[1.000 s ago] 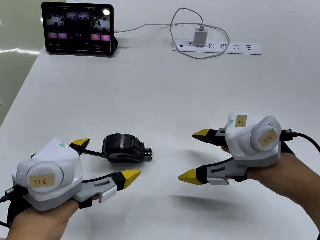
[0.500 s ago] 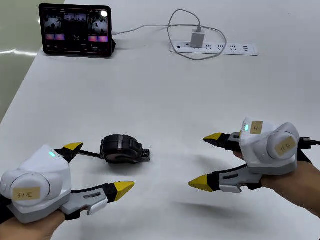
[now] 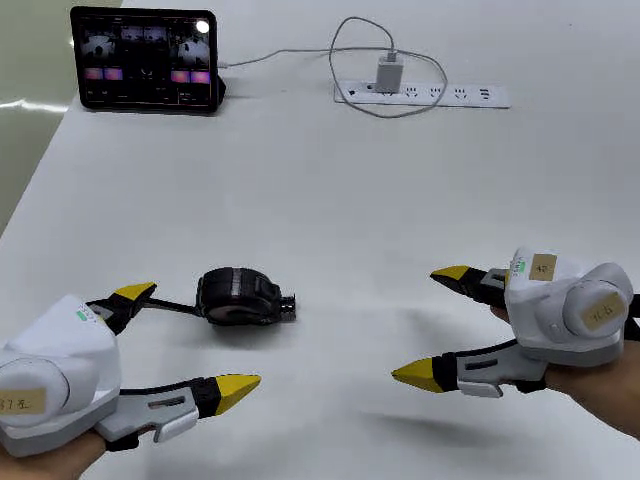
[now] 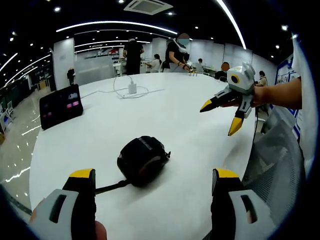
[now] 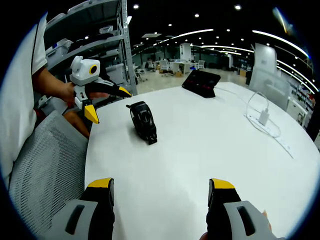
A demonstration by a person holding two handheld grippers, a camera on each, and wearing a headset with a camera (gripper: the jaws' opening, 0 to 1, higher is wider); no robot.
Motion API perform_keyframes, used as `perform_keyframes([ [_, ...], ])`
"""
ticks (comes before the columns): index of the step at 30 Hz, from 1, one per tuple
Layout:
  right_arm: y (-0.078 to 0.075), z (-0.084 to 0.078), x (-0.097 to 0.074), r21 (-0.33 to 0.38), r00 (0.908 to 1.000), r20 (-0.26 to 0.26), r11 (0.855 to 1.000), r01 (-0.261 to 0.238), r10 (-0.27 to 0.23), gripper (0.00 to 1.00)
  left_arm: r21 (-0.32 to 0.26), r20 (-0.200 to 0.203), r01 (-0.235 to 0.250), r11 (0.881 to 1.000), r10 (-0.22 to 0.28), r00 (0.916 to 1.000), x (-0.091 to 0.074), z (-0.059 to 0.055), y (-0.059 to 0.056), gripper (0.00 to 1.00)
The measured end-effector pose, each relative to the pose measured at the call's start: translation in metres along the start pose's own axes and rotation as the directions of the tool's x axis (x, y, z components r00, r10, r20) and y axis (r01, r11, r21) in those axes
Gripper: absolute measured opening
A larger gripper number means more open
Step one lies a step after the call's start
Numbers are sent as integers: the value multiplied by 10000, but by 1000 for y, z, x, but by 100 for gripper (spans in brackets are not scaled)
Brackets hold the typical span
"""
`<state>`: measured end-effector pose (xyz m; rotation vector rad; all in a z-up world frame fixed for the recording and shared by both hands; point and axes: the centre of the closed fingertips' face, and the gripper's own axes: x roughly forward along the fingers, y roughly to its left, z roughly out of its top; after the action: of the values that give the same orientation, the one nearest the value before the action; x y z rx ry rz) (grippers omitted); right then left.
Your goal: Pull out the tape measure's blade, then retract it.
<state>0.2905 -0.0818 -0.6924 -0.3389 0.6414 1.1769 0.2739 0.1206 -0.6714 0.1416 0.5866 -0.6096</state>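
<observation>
We find the tape measure lying on the bench, near its front and left of the middle. Our left hand-held gripper hangs just before it and to its left, our right hand-held gripper well off to its right. Far behind, a tablet stands on the left, with a power strip to its right.

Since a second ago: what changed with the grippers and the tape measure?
Both grippers backed away from the tape measure. The left gripper drew back toward the person, and the right gripper moved out to the right. Both stayed open and nothing was grasped or released. The tape measure lies where it was on the table. The tablet and power strip are unmoved.
</observation>
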Motion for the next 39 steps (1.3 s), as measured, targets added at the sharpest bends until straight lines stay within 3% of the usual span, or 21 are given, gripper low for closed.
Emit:
perform_keyframes([
  [20, 5, -9, -23, 169, 9974, 165, 9974, 705, -707, 79, 506, -105, 473, 9976, -469, 9988, -15, 0, 0, 97],
  [39, 7, -21, -45, 795, 9882, 685, 9881, 1317, -1372, 87, 786, -316, 651, 9948, -627, 9975, -25, -11, 3, 99],
])
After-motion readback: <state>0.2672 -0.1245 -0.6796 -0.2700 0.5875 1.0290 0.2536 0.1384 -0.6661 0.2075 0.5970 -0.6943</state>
